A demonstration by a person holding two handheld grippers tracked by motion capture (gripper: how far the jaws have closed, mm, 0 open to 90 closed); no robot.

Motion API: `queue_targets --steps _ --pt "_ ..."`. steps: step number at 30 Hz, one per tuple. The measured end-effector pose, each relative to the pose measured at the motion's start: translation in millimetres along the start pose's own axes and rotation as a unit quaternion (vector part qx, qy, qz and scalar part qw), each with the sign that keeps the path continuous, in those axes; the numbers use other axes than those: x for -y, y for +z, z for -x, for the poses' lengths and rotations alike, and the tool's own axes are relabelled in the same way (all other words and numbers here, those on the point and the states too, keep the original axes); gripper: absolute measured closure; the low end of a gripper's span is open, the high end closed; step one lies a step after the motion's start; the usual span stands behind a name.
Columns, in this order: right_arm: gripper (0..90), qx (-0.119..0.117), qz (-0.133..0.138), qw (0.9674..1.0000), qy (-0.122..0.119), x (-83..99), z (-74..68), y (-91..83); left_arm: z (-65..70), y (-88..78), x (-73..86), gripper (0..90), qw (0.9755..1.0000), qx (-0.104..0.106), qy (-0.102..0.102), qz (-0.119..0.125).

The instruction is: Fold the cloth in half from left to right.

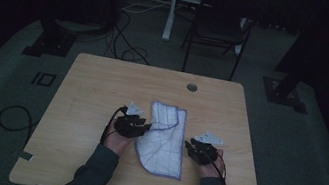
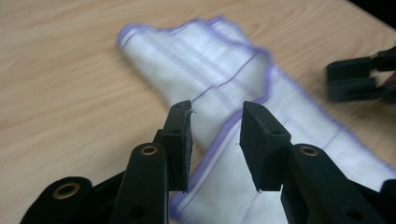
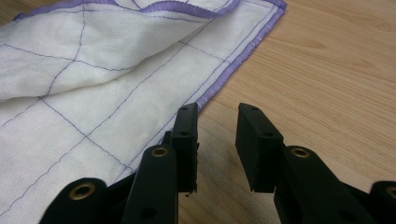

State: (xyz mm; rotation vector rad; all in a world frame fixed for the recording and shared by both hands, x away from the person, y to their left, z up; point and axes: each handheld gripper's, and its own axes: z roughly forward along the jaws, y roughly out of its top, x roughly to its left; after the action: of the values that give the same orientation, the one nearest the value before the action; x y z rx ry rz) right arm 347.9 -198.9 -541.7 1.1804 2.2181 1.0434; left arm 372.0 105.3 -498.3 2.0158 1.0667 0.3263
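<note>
Cloth (image 1: pixel 163 140) lies partly folded on surface (image 1: pixel 102 87). Left tool (image 1: pixel 146 129) at cloth's left edge, right tool (image 1: pixel 187 145) just right; both gape, apparently empty. Chair (image 1: pixel 219 23) beyond.

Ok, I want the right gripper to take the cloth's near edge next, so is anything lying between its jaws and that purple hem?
Nothing visible does. The right gripper stands open over bare table, and the cloth has its purple hem just beside the jaws, with only wood between. The left gripper is at the cloth's other side.
</note>
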Motion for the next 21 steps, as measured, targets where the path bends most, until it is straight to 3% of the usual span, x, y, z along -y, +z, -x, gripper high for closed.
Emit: queue_targets --steps 9,16,21 --pt "69.4 -0.001 0.000 1.0000 0.000 0.0 -0.6 0.1 -16.7 10.1 28.4 63.9 0.9992 -0.021 -0.016 -0.031" --pt "69.3 0.000 0.001 1.0000 -0.001 0.1 -0.2 -0.3 -15.2 13.7 38.0 62.1 0.9989 -0.019 -0.020 -0.038" --pt "69.2 0.000 0.000 1.0000 -0.001 0.2 -0.4 -0.2 -10.7 13.6 38.4 60.6 0.9987 -0.027 -0.010 -0.041"
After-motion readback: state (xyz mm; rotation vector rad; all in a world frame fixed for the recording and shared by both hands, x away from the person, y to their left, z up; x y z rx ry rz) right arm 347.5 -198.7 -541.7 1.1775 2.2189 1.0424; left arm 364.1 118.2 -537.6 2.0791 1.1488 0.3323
